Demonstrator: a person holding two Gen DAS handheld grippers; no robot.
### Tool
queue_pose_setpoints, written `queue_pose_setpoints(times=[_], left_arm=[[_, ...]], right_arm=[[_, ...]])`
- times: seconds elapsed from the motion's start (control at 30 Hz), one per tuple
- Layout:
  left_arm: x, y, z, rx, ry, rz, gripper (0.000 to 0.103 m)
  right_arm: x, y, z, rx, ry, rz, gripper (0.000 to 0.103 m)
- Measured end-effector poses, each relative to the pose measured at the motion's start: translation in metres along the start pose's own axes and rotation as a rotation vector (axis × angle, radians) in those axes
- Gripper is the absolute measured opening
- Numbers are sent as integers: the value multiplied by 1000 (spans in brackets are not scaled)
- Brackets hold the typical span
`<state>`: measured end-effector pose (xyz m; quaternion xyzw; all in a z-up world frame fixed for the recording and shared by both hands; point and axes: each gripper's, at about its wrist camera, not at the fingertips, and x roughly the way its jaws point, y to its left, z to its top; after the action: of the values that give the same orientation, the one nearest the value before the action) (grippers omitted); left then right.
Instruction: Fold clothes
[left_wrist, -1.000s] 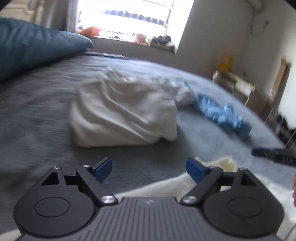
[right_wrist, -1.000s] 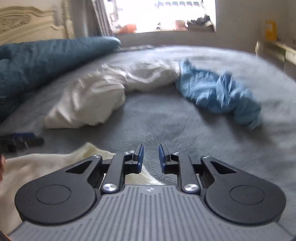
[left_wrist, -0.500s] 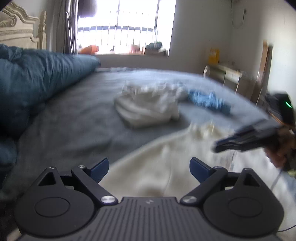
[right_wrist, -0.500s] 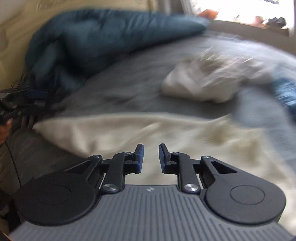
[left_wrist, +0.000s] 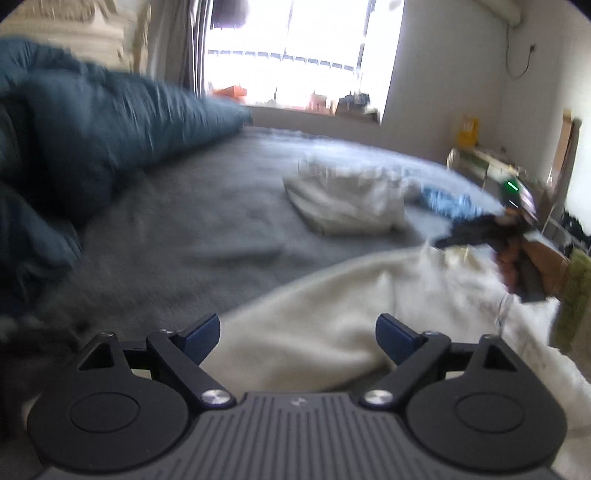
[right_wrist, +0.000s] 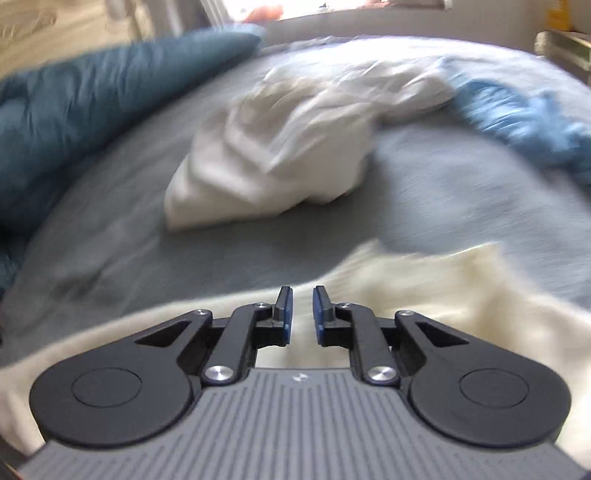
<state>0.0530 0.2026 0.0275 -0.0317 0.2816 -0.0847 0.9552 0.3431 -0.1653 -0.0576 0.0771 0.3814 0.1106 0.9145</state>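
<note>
A cream garment (left_wrist: 332, 325) lies spread on the grey bed, right under both grippers; it also shows in the right wrist view (right_wrist: 424, 295). My left gripper (left_wrist: 297, 338) is open and empty just above its near edge. My right gripper (right_wrist: 300, 308) has its jaws nearly together with a narrow gap and nothing visible between them; it also shows in the left wrist view (left_wrist: 476, 236), held in a hand over the garment's far right part. A white garment (right_wrist: 288, 147) lies bunched mid-bed, and a blue garment (right_wrist: 524, 118) lies crumpled to its right.
A dark teal duvet (left_wrist: 92, 147) is heaped along the left side of the grey bed (left_wrist: 203, 221). A window sill with small items (left_wrist: 314, 107) is behind the bed. A shelf and boards (left_wrist: 495, 166) stand at the right wall.
Both views are blurred by motion. The right gripper has swung from facing the duvet to facing the white and blue garments. The left gripper has shifted a little; the cream garment lies closer under it.
</note>
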Motion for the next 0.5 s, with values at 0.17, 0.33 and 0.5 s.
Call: queue_pose_setpoints(times=[0.17, 0.33, 0.5], left_arm=[[-70, -17, 45, 113, -146, 67, 93], [-101, -58, 81, 189, -196, 79, 95], [-54, -132, 66, 231, -85, -84, 95]], right_arm=[[-149, -73, -10, -30, -162, -20, 14], [-287, -146, -46, -40, -257, -80, 24], [-320, -178, -94, -61, -204, -82, 24]])
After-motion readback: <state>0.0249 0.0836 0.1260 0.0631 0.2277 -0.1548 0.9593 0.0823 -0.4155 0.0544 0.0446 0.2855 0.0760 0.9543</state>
